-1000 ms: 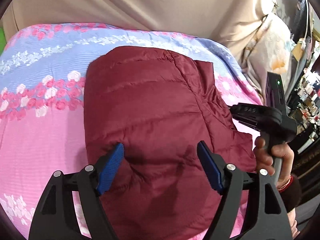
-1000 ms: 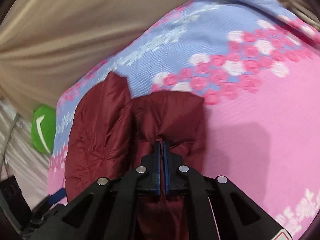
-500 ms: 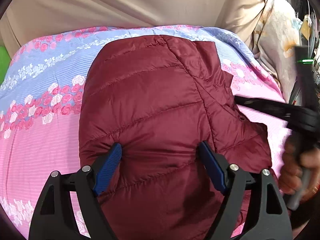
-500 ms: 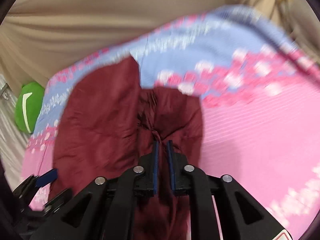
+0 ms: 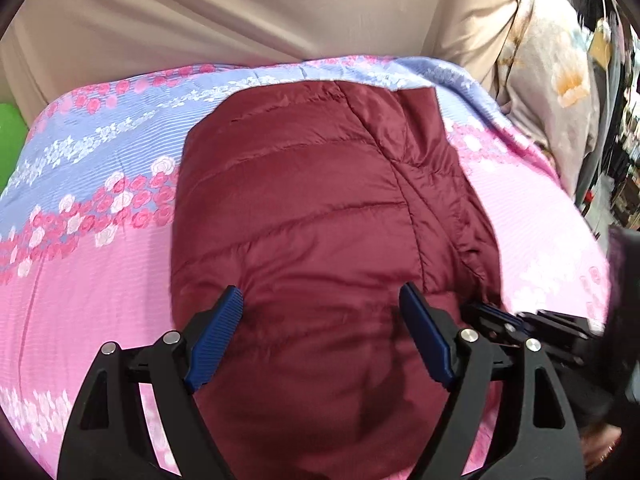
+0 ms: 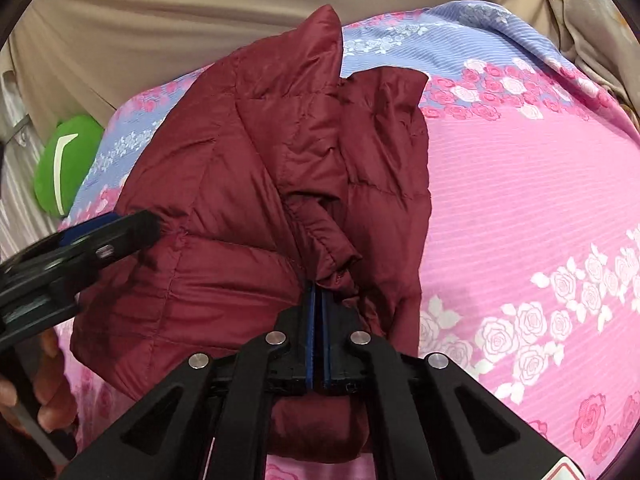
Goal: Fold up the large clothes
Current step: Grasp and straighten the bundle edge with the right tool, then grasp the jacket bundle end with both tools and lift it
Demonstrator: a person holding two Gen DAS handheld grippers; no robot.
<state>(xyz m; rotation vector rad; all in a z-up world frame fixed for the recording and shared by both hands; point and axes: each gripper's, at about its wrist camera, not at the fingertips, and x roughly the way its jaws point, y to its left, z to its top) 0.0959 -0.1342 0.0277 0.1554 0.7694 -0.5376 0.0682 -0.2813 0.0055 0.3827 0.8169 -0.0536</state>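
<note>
Jacket: maroon puffer jacket fills centre frame, lying on the floral bedspread of a bed
Left gripper: blue pads spread wide, poised over the jacket's lower centre, pinching nothing
Right gripper: pressed together on a bunched jacket edge, lower centre
Doing it well: carry that edge low across the body, left gripper pinning the panel, smooth the puff
Containers: none in view

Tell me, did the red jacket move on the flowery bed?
Yes. In the right wrist view, the red jacket spread up toward the beige curtain, with the right tongs clamped on it.
</note>
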